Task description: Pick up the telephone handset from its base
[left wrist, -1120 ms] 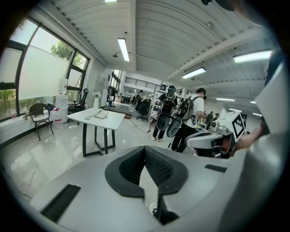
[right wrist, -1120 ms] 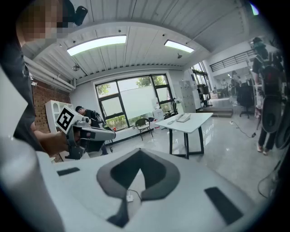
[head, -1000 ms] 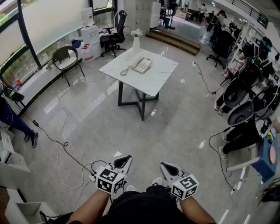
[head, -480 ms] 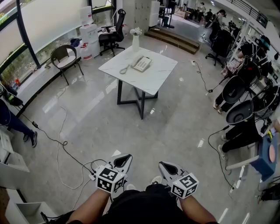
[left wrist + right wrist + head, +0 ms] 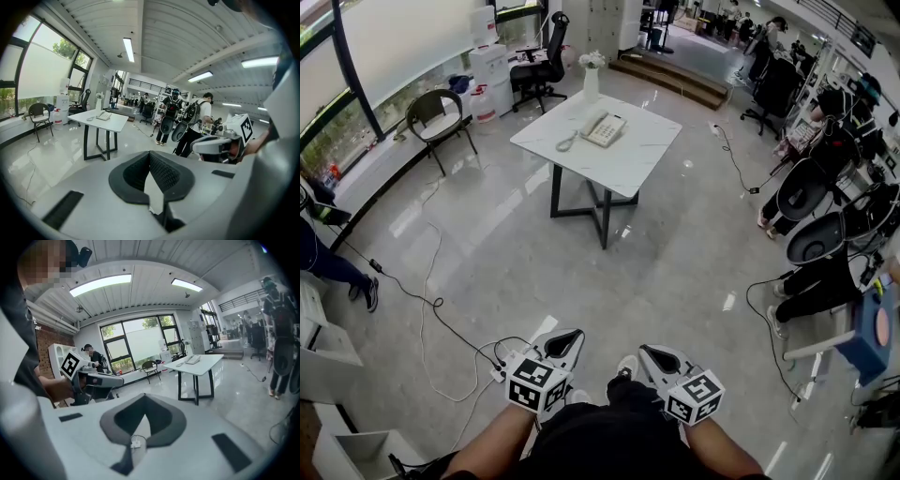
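White table (image 5: 630, 161) carries pale telephone (image 5: 605, 129), handset (image 5: 595, 127) cradled; left gripper (image 5: 570, 336), right gripper (image 5: 649, 353) jaws pressed together

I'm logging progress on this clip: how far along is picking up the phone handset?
Nothing looks done: the handset lies on the telephone base on the white table. In hand: nothing; the left gripper and right gripper are shut and empty, far from the table. Left: walking over, grasping the handset, lifting it.

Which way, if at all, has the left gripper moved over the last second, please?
No, it has not visibly moved. In the head view the left gripper lies just as near the white power strip on the floor as a second ago.
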Available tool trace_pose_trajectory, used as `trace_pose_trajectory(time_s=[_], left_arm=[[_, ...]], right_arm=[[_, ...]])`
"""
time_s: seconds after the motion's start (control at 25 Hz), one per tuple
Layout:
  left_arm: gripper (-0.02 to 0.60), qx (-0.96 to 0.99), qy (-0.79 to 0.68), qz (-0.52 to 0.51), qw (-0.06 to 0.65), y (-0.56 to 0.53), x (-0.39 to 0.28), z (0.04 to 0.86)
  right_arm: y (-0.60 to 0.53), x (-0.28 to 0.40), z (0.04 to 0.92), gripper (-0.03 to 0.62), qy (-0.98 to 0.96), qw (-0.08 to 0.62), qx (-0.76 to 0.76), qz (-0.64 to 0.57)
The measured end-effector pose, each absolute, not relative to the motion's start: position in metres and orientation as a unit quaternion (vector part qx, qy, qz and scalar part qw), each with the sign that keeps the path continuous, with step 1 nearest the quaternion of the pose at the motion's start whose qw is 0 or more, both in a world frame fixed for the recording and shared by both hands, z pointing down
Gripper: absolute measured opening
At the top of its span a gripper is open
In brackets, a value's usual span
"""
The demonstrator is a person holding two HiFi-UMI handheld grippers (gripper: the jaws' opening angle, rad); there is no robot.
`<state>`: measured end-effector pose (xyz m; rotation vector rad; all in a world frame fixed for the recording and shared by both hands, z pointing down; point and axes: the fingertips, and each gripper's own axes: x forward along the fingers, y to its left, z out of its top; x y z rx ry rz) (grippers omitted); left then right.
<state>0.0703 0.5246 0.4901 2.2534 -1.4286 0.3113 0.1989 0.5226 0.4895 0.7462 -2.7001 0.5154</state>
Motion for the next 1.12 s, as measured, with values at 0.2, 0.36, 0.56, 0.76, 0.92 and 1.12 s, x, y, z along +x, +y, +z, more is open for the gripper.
trace_pose_trajectory(time_s=[0.2,0.36,0.56,0.76,0.92,1.12], left_arm=[[0.003,0.814,-0.519,0.114,0.235,0.507,0.068,0.504],[0.003,0.809,-0.523,0.112,0.245,0.481,0.062,0.507],[0.003,0.8,-0.534,0.119,0.246,0.432,0.047,0.501],[0.003,0.796,-0.546,0.12,0.231,0.364,0.035,0.486],[0.003,0.794,-0.556,0.114,0.22,0.318,0.03,0.469],[0.003,0.787,-0.562,0.118,0.224,0.277,0.034,0.472]], right_arm=[[0.5,0.198,0.5,0.002,-0.936,0.141,0.263,0.186],[0.467,0.193,0.502,0.002,-0.935,0.137,0.263,0.195],[0.406,0.177,0.495,0.002,-0.938,0.13,0.255,0.198],[0.335,0.162,0.484,0.002,-0.943,0.115,0.245,0.191],[0.287,0.152,0.472,0.002,-0.948,0.109,0.233,0.187],[0.241,0.15,0.467,0.002,-0.953,0.104,0.218,0.184]])
